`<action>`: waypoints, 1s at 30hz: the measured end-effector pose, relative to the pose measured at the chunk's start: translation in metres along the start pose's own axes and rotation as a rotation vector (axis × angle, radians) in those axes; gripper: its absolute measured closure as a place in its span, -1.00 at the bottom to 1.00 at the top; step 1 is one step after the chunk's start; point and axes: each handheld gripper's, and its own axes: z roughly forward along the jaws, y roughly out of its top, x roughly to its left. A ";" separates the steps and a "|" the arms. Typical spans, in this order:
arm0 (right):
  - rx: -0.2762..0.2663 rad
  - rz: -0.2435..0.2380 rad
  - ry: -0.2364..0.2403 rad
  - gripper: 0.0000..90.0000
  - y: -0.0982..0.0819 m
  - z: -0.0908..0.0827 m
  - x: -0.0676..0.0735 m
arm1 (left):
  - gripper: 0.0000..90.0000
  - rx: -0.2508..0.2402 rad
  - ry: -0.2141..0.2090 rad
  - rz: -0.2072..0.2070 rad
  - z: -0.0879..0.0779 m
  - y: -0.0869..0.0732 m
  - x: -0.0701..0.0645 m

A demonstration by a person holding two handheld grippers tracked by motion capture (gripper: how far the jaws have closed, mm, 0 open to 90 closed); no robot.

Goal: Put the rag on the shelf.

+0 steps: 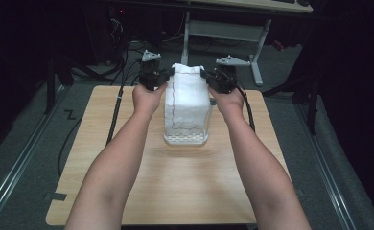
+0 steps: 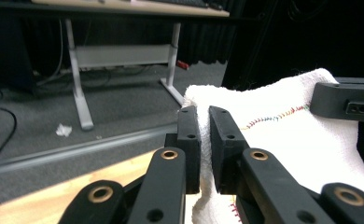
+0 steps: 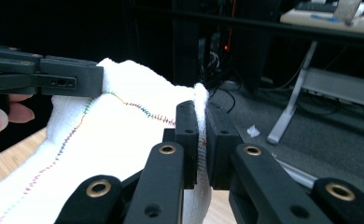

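High view: my left claw [image 1: 162,78] and right claw [image 1: 209,78] each pinch a top corner of a white towel [image 1: 187,103], held up over the far middle of the wooden worktop [image 1: 175,177]. Towel hangs down, with a thin stitched line running down its left side and across near the bottom. Its lower end sits in a clear container [image 1: 186,139] standing on the worktop. My forearms come in from the bottom edge. Grey carpet floor [image 1: 27,129] around, white desk frame [image 1: 223,33] beyond.

Left gripper view: my left claw [image 2: 203,122] is clamped on the towel [image 2: 283,140] edge, cloth squeezed in the narrow gap between the jaws. Multicolour stitching [image 2: 276,116] runs across the cloth. The other claw [image 2: 346,100] grips the far corner at right. Worktop [image 2: 77,179] edge below left.

Right gripper view: my right claw [image 3: 201,120] is clamped on the towel [image 3: 115,140] hem, fabric sandwiched between both jaws. Coloured stitch line [image 3: 138,108] crosses the cloth. Left claw [image 3: 84,80] holds the opposite corner, fingers [image 3: 3,116] behind it at left.
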 end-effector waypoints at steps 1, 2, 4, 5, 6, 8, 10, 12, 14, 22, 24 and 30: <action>0.013 0.001 -0.004 0.90 -0.003 0.003 -0.001 | 0.85 0.016 -0.005 -0.006 0.002 -0.003 0.001; 0.021 0.002 -0.004 0.90 -0.005 0.005 -0.003 | 0.84 0.037 -0.012 -0.017 0.005 -0.007 0.003; 0.045 0.020 0.000 0.90 -0.011 0.009 -0.006 | 0.83 0.054 -0.037 -0.061 0.008 -0.014 0.008; 0.054 0.041 0.007 0.90 -0.015 0.011 -0.008 | 0.83 0.058 -0.044 -0.081 0.009 -0.018 0.011; 0.064 0.058 0.009 0.89 -0.018 0.013 -0.009 | 0.82 0.071 -0.049 -0.091 0.010 -0.021 0.012; 0.079 0.078 0.001 0.83 -0.022 0.015 -0.011 | 0.74 0.089 -0.051 -0.093 0.010 -0.025 0.015; 0.089 0.095 0.003 0.63 -0.026 0.017 -0.012 | 0.47 0.080 -0.073 -0.119 0.007 -0.027 0.019; 0.091 0.102 -0.002 0.60 -0.027 0.017 -0.013 | 0.40 0.059 -0.060 -0.127 0.002 -0.027 0.021; 0.088 0.095 0.001 0.60 -0.026 0.016 -0.011 | 0.36 0.050 -0.051 -0.123 -0.001 -0.025 0.022; 0.081 0.035 0.002 0.55 -0.023 0.014 0.003 | 0.29 0.031 -0.038 -0.106 -0.008 -0.025 0.017; 0.081 0.034 0.004 0.54 -0.022 0.014 0.004 | 0.29 0.034 -0.037 -0.099 -0.008 -0.026 0.016; 0.084 0.031 0.008 0.46 -0.021 0.010 0.007 | 0.29 0.021 -0.041 -0.065 -0.015 -0.025 0.009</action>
